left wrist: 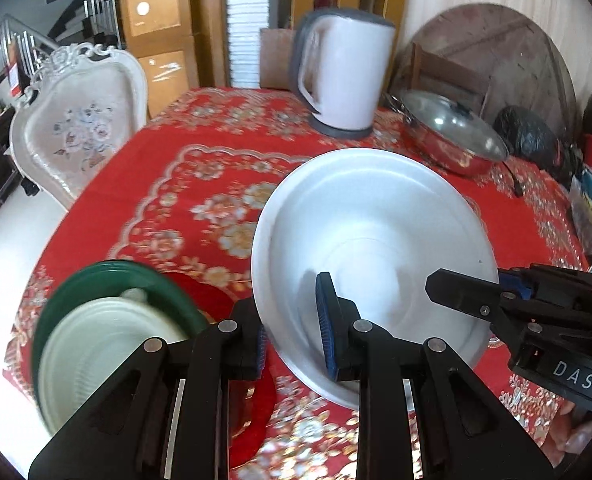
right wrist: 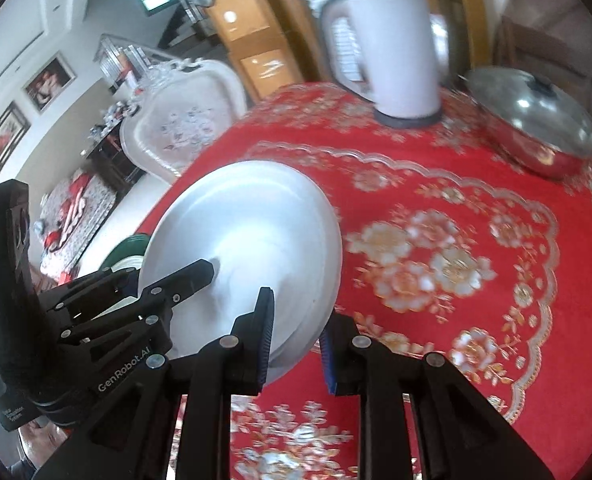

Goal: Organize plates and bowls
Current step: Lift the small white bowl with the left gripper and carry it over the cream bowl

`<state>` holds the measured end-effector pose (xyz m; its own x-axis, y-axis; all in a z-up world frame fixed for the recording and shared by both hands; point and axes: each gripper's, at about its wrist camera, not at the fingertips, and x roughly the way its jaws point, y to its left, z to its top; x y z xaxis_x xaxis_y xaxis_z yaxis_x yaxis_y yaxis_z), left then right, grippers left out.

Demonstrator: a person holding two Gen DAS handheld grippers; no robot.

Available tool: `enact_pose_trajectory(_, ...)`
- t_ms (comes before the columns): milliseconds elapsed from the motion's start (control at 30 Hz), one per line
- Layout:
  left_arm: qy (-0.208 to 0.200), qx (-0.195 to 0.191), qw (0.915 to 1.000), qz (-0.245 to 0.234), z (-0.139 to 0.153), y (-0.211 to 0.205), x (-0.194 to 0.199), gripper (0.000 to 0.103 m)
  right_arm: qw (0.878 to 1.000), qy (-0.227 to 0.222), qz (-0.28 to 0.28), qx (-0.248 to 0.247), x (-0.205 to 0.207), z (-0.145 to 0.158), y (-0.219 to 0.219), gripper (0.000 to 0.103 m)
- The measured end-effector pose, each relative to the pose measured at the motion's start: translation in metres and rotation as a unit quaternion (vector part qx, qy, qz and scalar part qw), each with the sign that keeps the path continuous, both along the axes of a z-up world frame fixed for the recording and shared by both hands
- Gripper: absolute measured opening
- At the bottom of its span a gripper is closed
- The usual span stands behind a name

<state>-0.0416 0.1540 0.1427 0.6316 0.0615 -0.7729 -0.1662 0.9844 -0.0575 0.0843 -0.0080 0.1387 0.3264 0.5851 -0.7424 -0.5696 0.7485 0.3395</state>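
The work surface is a table under a red floral tablecloth [left wrist: 168, 148], with a white kettle [left wrist: 343, 76] and a lidded steel pan [left wrist: 451, 136] at the far side and an ornate white chair [left wrist: 76, 128] off the left edge.

You hold the large white bowl [left wrist: 375, 248] tilted above the cloth, its opening turned toward the left wrist camera. The left gripper [left wrist: 292, 332] is clamped across the near rim, one pad inside the bowl and one outside. The right gripper [right wrist: 296, 344] clamps the rim on the bowl's right side in the same way, with the wall between its pads.

To the left, near the table edge, a pale ribbed plate [left wrist: 92, 344] lies in a green plate [left wrist: 108, 280]. A red plate [left wrist: 252, 392] is partly visible beneath the left gripper.

Handling assessment: the bowl looks rigid, smooth and probably light for its size. Its glossy wall offers little friction, so expect slip if either grip relaxes. Keep hold on the rim, where the pads straddle the wall. The material cannot be identified; treat it as breakable and set it down gently.
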Motion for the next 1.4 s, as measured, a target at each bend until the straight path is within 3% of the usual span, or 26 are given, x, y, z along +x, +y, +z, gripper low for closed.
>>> enact_pose_trajectory(367, -0.028, -0.001, 0.9984, 0.05, 0.02, 0.06, -0.061, 0.022, 0.997, -0.032, 0.076, -0.008, -0.034, 0.021, 0.065, 0.022)
enact_pose_trajectory(633, -0.026, -0.012, 0.9959, 0.086, 0.01, 0.096, -0.094, 0.022, 0.991, -0.041, 0.125, -0.028, -0.062, 0.018, 0.114, 0.022)
enact_pose_trajectory(1400, 0.01, -0.006, 0.9933, 0.115, -0.038, 0.129, -0.099, 0.022, 0.982, -0.021, 0.159, -0.103, -0.083, -0.019, 0.171, 0.023)
